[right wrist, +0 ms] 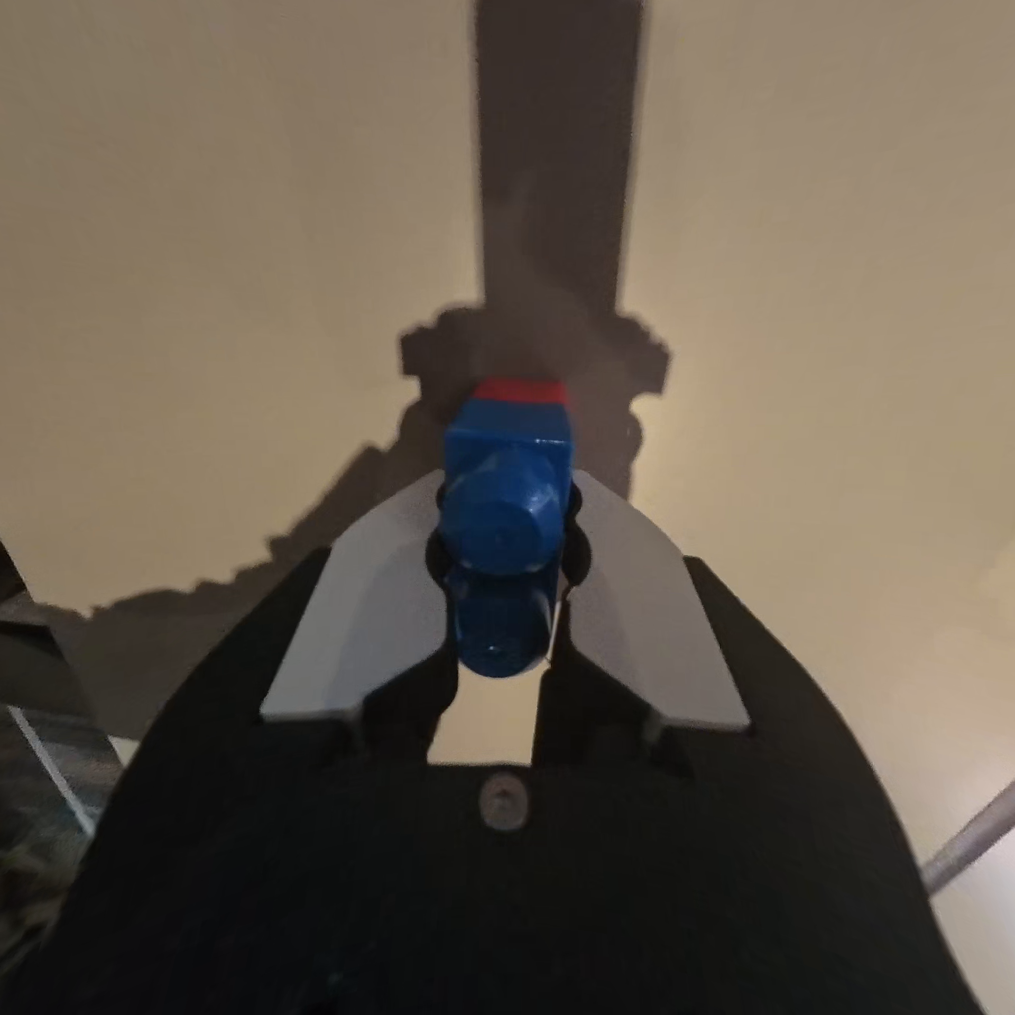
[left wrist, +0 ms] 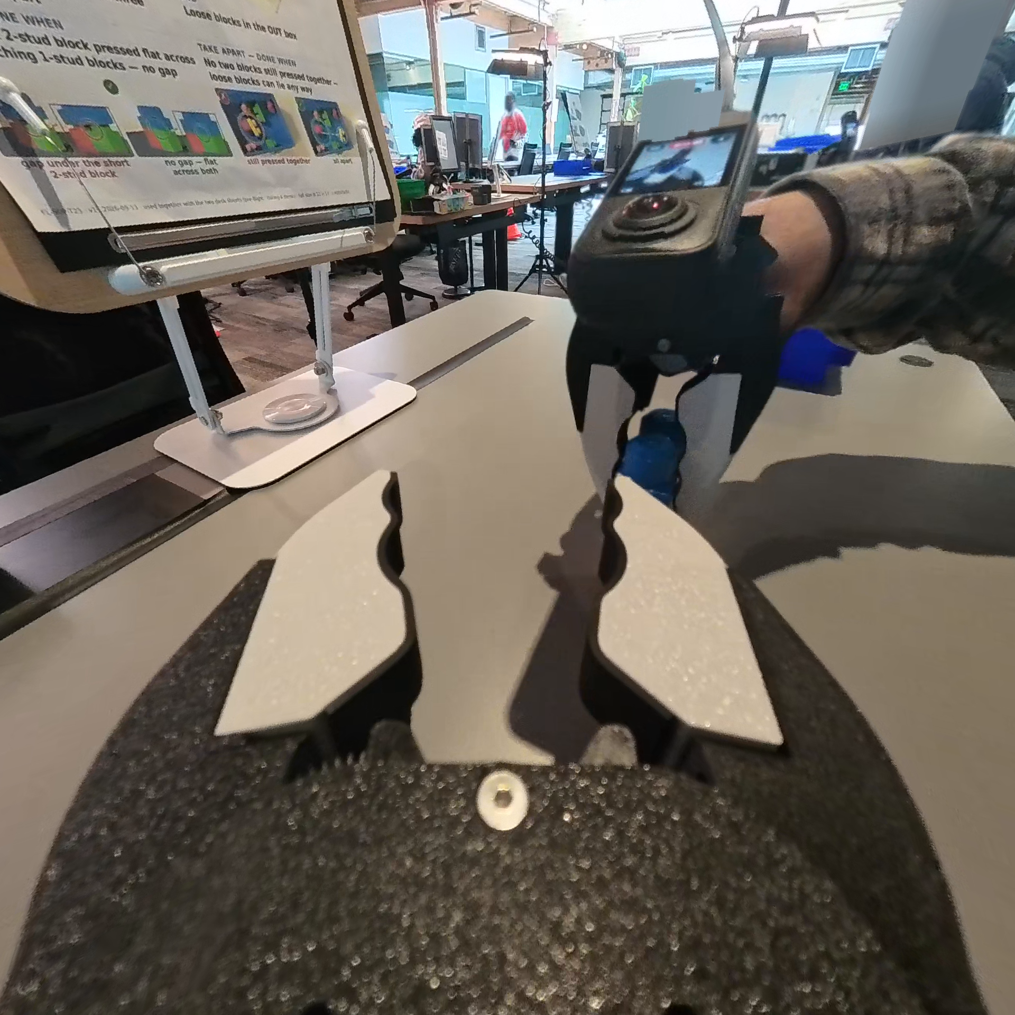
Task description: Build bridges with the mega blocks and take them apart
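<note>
My right gripper [right wrist: 508,511] points down at the table and is shut on a blue two-stud block [right wrist: 508,494]. A red block [right wrist: 520,390] shows just under the blue block's far end, touching it. In the left wrist view the right gripper [left wrist: 653,483] stands ahead on the right with the blue block [left wrist: 653,456] between its fingers, low over the table. My left gripper [left wrist: 502,483] is open and empty, held over bare table just left of the right gripper.
An instruction sheet on a white stand [left wrist: 285,417] sits at the back left of the grey table [left wrist: 494,384]. A blue bin [left wrist: 813,357] shows behind the person's sleeve [left wrist: 906,247] at right. A groove [left wrist: 472,351] runs across the table. My right fingertips sit around 15 centimeters from my left ones.
</note>
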The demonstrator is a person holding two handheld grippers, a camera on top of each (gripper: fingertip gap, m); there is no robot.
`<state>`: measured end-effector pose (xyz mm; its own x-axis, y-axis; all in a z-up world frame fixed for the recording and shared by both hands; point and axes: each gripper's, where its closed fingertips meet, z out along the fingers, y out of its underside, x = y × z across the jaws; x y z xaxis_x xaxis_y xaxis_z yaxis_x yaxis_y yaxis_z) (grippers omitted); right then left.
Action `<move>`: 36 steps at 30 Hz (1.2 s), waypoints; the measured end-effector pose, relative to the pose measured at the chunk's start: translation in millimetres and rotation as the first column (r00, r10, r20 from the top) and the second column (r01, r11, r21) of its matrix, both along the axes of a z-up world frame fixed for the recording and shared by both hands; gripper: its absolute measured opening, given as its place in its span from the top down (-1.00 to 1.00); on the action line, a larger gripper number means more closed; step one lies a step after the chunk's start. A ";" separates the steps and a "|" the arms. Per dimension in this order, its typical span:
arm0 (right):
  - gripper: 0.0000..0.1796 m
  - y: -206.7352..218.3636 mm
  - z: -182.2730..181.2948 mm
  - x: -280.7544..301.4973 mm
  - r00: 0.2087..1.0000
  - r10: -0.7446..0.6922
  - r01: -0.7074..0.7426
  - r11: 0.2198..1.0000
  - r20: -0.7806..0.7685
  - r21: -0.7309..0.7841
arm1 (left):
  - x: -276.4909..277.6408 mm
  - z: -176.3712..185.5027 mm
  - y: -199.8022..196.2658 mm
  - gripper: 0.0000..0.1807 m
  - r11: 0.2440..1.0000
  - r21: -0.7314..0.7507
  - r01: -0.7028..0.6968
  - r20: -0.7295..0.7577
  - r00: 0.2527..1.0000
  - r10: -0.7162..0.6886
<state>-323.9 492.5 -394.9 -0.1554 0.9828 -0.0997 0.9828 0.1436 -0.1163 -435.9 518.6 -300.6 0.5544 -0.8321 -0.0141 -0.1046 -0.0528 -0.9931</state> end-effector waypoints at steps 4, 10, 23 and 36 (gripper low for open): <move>0.59 5.9 24.8 5.7 0.999 0.015 -0.014 0.999 -0.037 0.037 | 0.2 -0.7 0.4 0.23 1.000 0.000 -0.001 0.004 1.000 0.001; 0.59 29.7 99.2 58.9 0.996 -0.001 0.017 0.984 -0.091 0.178 | 4.0 -5.6 -0.3 0.24 1.000 -0.010 0.010 -0.003 1.000 -0.010; 0.59 75.5 220.2 297.1 0.964 -0.256 0.263 0.867 -0.073 0.423 | 13.6 -16.5 -1.8 0.26 0.999 -0.033 0.027 -0.024 0.999 -0.028; 0.59 72.7 172.6 424.8 0.932 -0.354 0.358 0.862 -0.080 0.358 | 17.8 -19.3 -5.0 0.26 0.999 -0.036 0.005 -0.016 1.000 -0.005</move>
